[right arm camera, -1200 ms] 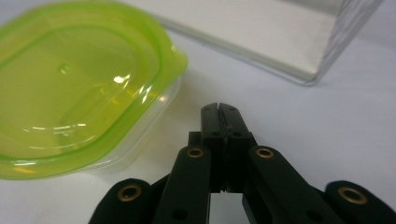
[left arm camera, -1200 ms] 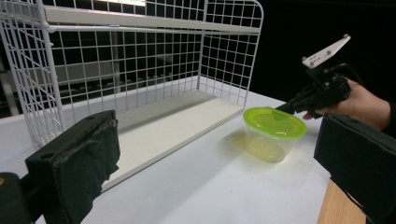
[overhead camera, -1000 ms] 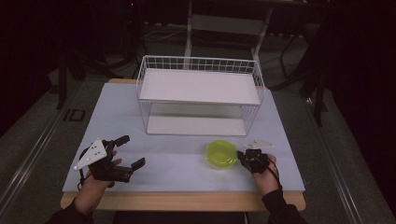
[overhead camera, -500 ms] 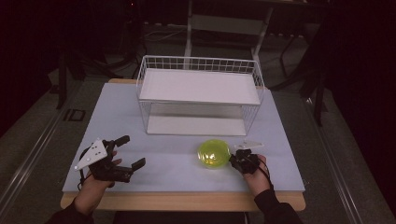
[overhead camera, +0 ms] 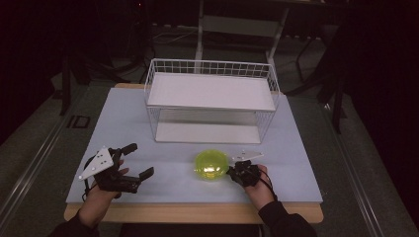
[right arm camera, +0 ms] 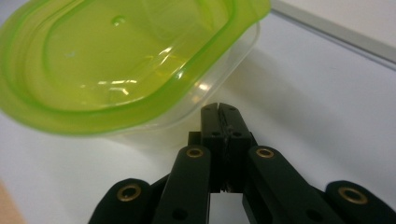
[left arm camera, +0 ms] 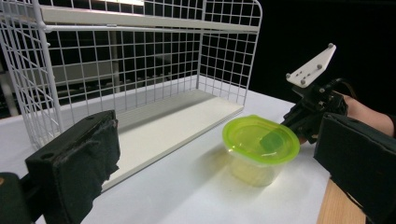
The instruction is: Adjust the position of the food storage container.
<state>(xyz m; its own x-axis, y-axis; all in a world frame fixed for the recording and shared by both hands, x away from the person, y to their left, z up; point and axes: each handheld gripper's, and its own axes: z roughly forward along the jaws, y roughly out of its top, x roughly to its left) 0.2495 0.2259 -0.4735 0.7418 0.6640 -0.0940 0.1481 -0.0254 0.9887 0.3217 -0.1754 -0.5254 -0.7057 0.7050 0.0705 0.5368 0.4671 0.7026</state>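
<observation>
A clear tub with a lime-green lid (overhead camera: 211, 165) stands upright on the pale table (overhead camera: 123, 123), in front of the wire rack. My right gripper (overhead camera: 233, 171) is shut, with nothing between its jaws. Its tip rests against the tub's right side, just under the lid rim (right arm camera: 126, 60); in the right gripper view the joined tips (right arm camera: 219, 111) meet the clear wall. My left gripper (overhead camera: 140, 159) is open near the front left of the table, well apart from the tub. Between its two black pads (left arm camera: 79, 163) I see the tub (left arm camera: 259, 140) and the right gripper (left arm camera: 303, 121) behind it.
A white wire rack (overhead camera: 212, 98) with two shelves stands at the middle back of the table; its lower shelf (left arm camera: 177, 116) opens toward the tub. The table's wooden front edge (overhead camera: 197, 212) runs just behind both hands. Dark floor and stands surround the table.
The right gripper, shut, has moved left along the table front, and the green-lidded tub has slid left ahead of it. The left gripper has stayed open in place.
</observation>
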